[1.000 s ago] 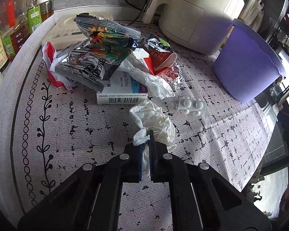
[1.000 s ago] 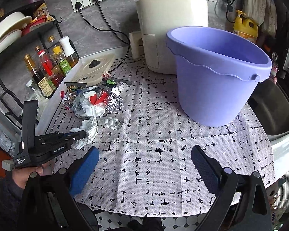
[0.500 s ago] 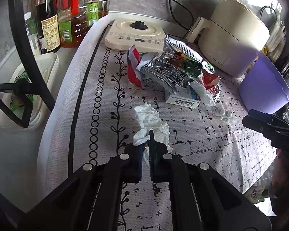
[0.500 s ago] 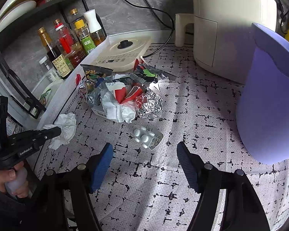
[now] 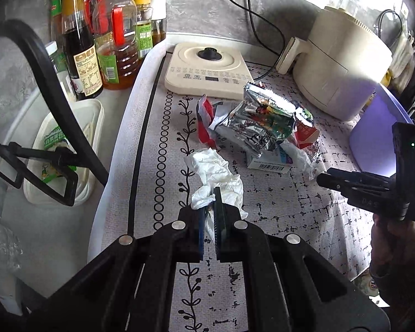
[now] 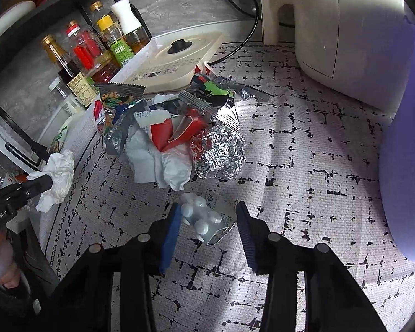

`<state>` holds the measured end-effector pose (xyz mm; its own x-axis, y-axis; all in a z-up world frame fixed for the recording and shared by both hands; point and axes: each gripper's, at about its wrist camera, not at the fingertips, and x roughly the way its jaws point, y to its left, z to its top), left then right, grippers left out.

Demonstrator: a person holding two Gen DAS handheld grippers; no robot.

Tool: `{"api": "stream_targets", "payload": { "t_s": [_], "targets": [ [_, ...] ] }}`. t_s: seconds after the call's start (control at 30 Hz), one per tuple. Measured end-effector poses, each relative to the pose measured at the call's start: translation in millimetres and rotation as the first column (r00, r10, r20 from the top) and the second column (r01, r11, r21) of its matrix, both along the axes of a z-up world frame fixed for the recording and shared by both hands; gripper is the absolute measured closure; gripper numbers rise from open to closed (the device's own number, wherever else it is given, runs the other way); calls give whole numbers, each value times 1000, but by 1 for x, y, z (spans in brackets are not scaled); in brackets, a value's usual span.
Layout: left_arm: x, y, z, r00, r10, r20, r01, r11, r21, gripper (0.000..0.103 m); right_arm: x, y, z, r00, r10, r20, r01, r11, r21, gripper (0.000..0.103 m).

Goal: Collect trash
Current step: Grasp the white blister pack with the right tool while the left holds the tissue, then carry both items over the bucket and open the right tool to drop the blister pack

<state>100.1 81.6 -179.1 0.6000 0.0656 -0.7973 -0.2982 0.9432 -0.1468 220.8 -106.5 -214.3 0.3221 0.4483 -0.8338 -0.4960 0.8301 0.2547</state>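
Left hand-held gripper (image 5: 210, 193) is pinching a crumpled white tissue (image 5: 217, 174) between nearly closed jaws, holding it over the patterned table (image 5: 276, 221) near its left border. Right hand-held gripper (image 6: 207, 221) is standing wide apart, its jaws straddling a blister pack of white pills (image 6: 204, 217) lying on the cloth; contact cannot be told. Just beyond, the trash pile is sitting: foil snack bags (image 5: 257, 123), a foil ball (image 6: 220, 156), torn red carton (image 6: 177, 132). A purple bucket (image 5: 379, 135) is standing at the right, beside a cream appliance (image 5: 343, 72).
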Motion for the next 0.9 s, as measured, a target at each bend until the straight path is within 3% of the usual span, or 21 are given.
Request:
{"api": "stream_targets", "payload": {
  "t_s": [0.3, 0.53, 0.7, 0.9],
  "targets": [
    [25, -19, 56, 988, -96, 122, 92, 995, 39, 97, -6, -16, 50, 998, -32, 59, 25, 994, 110, 64],
    [59, -44, 82, 964, -198, 177, 191, 980, 55, 97, -16, -36, 108, 984, -64, 168, 33, 983, 181, 65],
    [88, -71, 102, 935, -273, 226, 266, 962, 61, 97, -12, -61, 141, 964, -124, 234, 80, 978, 192, 65],
    [120, -109, 122, 883, -383, 272, 379, 923, 71, 97, -3, -108, 171, 929, -235, 286, 183, 963, 197, 64]
  ]
}}
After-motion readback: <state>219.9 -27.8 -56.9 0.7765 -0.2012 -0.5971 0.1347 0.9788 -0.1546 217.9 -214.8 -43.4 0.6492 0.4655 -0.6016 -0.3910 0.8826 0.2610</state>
